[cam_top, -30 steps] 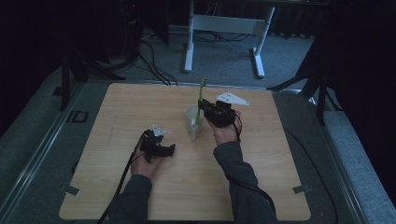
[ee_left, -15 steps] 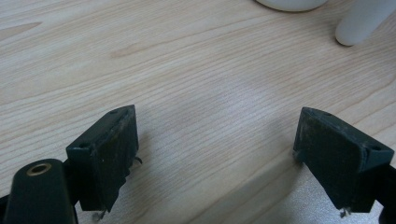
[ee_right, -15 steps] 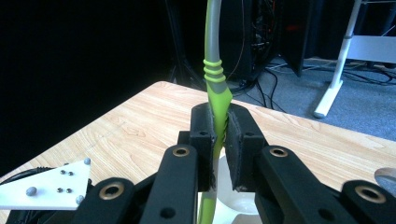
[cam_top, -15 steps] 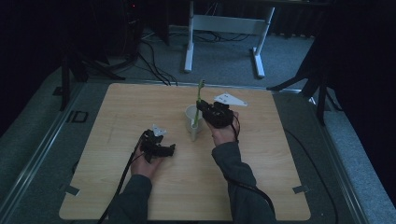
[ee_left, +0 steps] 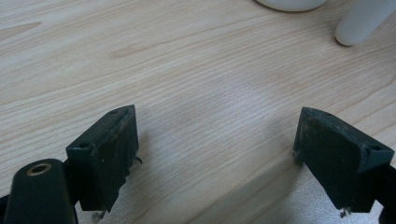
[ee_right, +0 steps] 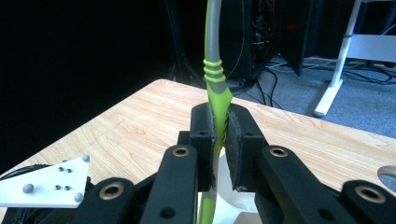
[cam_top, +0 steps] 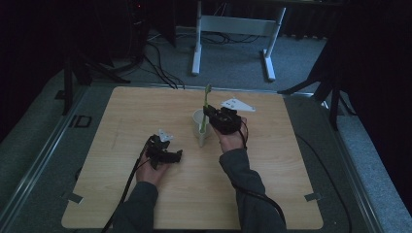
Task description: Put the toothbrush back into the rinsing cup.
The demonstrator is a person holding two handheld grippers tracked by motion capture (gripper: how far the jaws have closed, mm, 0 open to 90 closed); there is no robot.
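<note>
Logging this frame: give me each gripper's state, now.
Left gripper: open, empty, low over the table.
Right gripper: shut on the green toothbrush, upright above the white cup.

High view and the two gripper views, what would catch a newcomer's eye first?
The green toothbrush stands upright, clamped in the right gripper, its lower end in the white cup near the middle of the table. To the left, nearer the person, the left gripper rests on the wood with its jaws wide apart and nothing between them.
</note>
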